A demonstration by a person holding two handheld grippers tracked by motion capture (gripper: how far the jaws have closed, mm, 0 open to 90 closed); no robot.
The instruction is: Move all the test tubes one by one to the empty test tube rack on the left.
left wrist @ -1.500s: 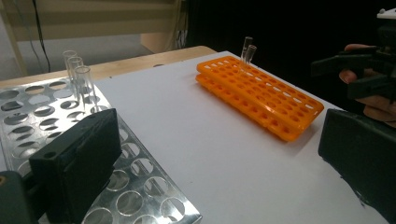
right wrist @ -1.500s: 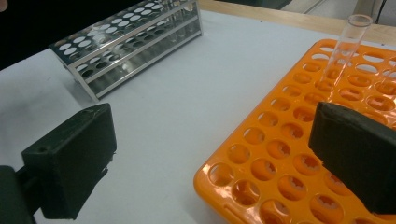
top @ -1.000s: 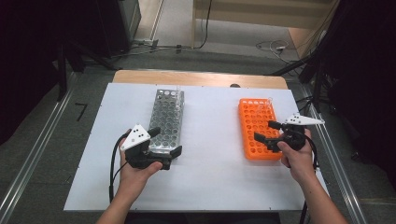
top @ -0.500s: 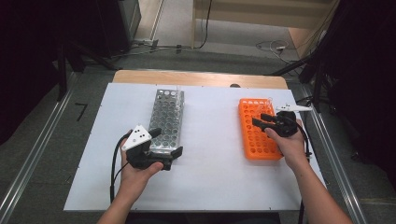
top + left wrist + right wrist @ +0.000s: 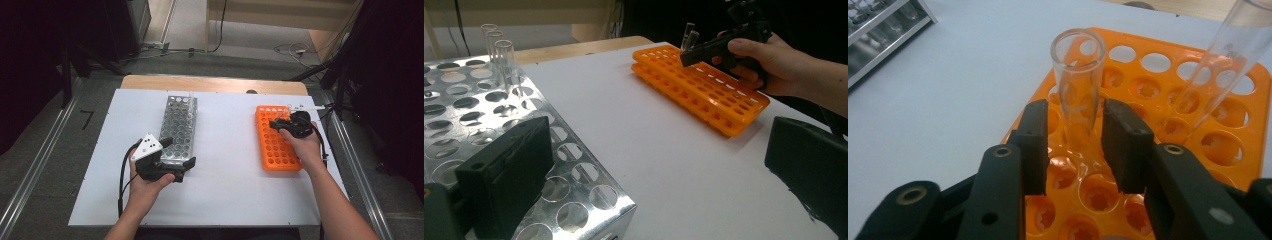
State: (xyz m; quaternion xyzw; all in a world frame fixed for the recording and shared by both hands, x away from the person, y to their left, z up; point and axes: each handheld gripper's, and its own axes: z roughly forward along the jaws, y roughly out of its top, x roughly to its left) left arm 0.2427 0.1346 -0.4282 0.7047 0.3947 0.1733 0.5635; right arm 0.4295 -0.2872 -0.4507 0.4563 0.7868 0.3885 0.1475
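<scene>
— High view: what do we see?
— Our right tongs [image 5: 278, 125] over the orange rack [image 5: 276, 137] on the desk [image 5: 225, 165]; left tongs [image 5: 176, 160] gaping around the metal rack [image 5: 178, 125] corner.
— Right gripper view?
— Jaws have just been closing around an upright glass tube [image 5: 1078, 85] in the rack; whether the pads already touch it, we cannot tell.

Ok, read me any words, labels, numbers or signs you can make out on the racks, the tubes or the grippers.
No text can be read.
Second glass tube: faint grey marks on its wall, too blurred to read.
Orange rack: no lettering.
Metal rack: no lettering.
Grey plate on the left gripper: dots, no words.
</scene>
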